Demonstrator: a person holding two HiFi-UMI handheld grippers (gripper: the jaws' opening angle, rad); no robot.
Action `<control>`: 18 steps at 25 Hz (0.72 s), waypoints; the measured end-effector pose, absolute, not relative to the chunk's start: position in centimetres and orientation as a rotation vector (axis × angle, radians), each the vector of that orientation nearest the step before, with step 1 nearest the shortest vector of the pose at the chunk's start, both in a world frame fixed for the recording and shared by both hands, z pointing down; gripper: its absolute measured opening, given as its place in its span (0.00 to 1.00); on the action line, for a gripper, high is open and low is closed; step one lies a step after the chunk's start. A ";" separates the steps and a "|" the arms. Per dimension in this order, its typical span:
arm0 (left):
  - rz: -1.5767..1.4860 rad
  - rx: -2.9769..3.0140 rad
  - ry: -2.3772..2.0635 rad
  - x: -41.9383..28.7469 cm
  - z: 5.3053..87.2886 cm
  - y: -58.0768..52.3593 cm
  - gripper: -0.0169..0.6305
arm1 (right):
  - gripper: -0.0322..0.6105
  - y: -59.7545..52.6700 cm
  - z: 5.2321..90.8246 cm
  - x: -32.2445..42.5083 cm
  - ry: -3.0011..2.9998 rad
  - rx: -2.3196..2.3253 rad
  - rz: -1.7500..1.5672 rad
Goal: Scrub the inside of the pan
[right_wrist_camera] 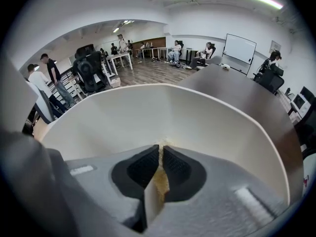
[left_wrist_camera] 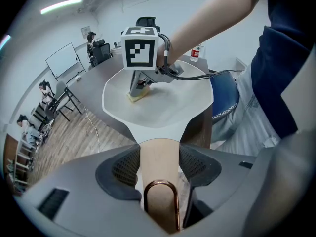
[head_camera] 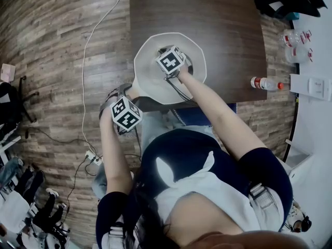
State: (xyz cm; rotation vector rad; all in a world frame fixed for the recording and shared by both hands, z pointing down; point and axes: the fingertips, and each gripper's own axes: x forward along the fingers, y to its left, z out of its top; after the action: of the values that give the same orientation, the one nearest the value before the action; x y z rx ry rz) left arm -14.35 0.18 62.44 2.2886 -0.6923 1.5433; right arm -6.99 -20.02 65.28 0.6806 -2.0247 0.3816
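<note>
Pan (head_camera: 148, 69), white, handle (left_wrist_camera: 158, 149) clamped in left claw (left_wrist_camera: 159, 164), right claw (right_wrist_camera: 160, 157) squeezed on yellow sponge (right_wrist_camera: 159, 181) inside it

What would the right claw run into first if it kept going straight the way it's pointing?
The white inside of the pan. The right claw points steeply down into it, shut on a yellow sponge whose tip seems already at that surface, though contact is hard to judge.

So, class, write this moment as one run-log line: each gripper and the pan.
left gripper: shut on pan handle | right gripper: shut on sponge | sponge: inside pan
</note>
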 end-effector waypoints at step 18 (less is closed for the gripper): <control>1.525 2.280 -0.717 -14.1 62.3 0.3 0.40 | 0.09 -21.0 65.8 -1.7 -1.811 0.761 0.389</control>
State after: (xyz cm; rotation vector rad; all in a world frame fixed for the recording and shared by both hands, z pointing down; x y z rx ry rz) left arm -14.14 0.34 62.26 2.2798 -0.7168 1.5248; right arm -1.68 -20.97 65.76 0.7606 -1.8109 0.3887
